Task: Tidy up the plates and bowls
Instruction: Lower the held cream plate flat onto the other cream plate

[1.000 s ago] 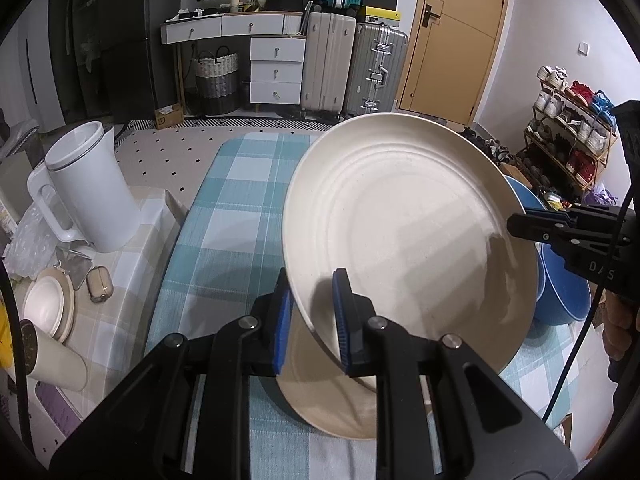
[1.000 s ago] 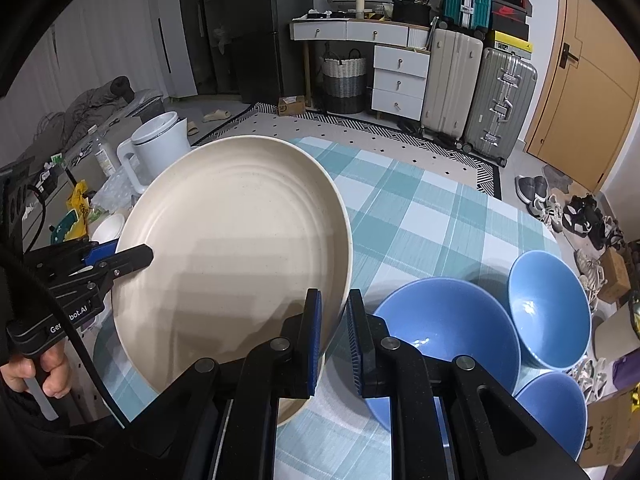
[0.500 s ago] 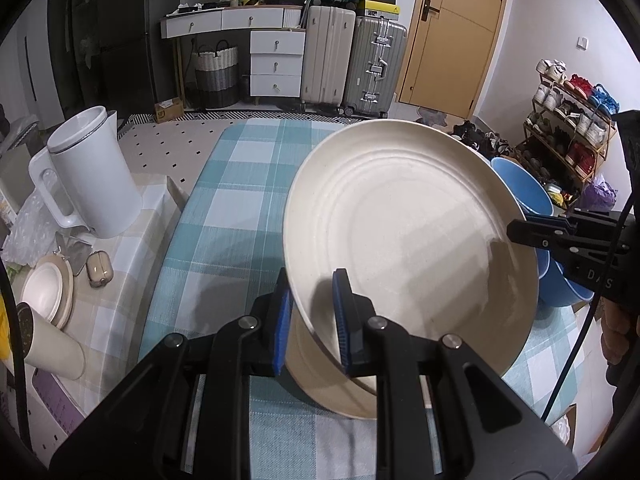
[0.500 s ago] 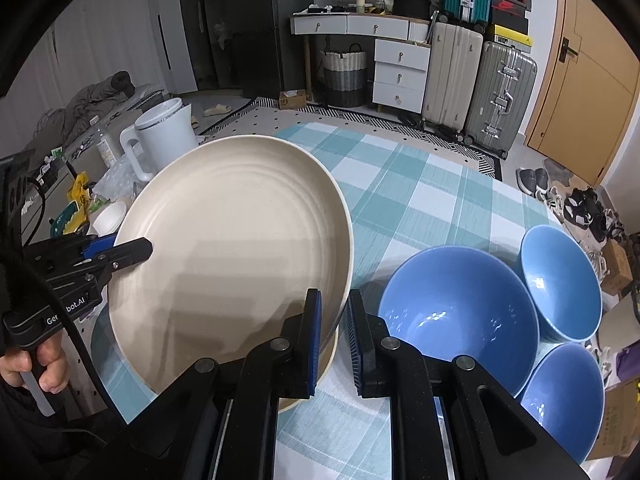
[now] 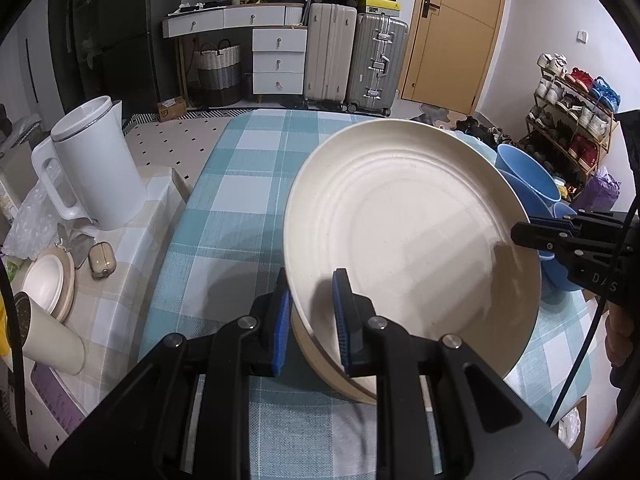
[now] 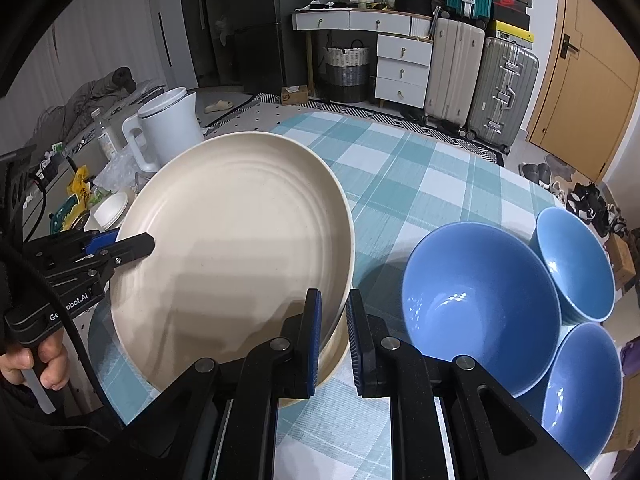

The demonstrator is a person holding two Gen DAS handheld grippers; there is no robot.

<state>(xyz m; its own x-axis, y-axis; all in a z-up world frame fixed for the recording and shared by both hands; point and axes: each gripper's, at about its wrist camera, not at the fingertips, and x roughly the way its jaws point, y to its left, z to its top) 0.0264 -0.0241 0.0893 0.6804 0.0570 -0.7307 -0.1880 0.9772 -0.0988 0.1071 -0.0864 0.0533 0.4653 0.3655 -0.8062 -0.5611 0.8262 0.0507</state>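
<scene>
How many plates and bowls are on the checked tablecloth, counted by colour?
Cream plates: 2, the top plate held over the lower plate
Blue bowls: 3, the big bowl, the far bowl, the near bowl
Total: 5

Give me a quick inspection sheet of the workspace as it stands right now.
Surface: table under a teal checked cloth.
Job's things: cream plate, tilted and held by its rim at both sides over another cream plate lying beneath it; three blue bowls close together beside them.
Clutter: white kettle, small lidded dish, cup and small case on the side stand.
Grippers: left hand-held gripper and right hand-held gripper both shut on the plate's rim.
Cables: black cable hanging by the right hand-held gripper.
Surroundings: suitcases, drawers, shoe rack, door.
</scene>
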